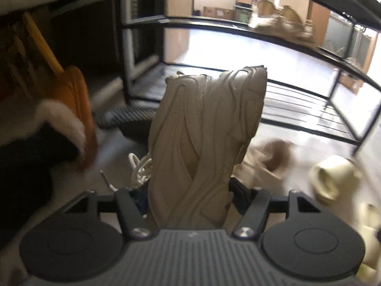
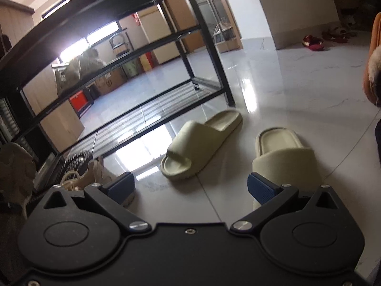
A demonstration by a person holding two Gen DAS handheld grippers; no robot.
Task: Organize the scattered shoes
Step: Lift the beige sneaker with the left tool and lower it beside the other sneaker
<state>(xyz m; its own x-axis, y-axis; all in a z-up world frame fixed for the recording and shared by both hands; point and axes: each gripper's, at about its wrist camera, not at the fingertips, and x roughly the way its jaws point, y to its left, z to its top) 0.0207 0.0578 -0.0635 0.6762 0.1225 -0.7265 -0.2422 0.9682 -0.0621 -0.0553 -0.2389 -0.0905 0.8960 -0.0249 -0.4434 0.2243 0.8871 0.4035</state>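
My left gripper (image 1: 190,205) is shut on a tan sneaker (image 1: 202,143), sole toward the camera, held above the floor in front of the black shoe rack (image 1: 238,26). My right gripper (image 2: 190,188) is open and empty above the floor. Two pale green slides lie ahead of it: one (image 2: 202,143) by the rack's front corner, one (image 2: 283,157) just past the right finger (image 2: 262,189). A second beige sneaker (image 2: 95,174) with white laces lies at the rack's foot by the left finger. The rack (image 2: 181,33) fills the left of the right wrist view. Brownish shoes (image 2: 78,69) rest on a middle shelf.
An orange fur-lined slipper (image 1: 71,109) and dark items sit at the left. A pale slide (image 1: 333,178) lies on the floor at the right. Red slippers (image 2: 312,41) lie far across the glossy tile floor (image 2: 297,83). An orange object (image 2: 373,66) is at the right edge.
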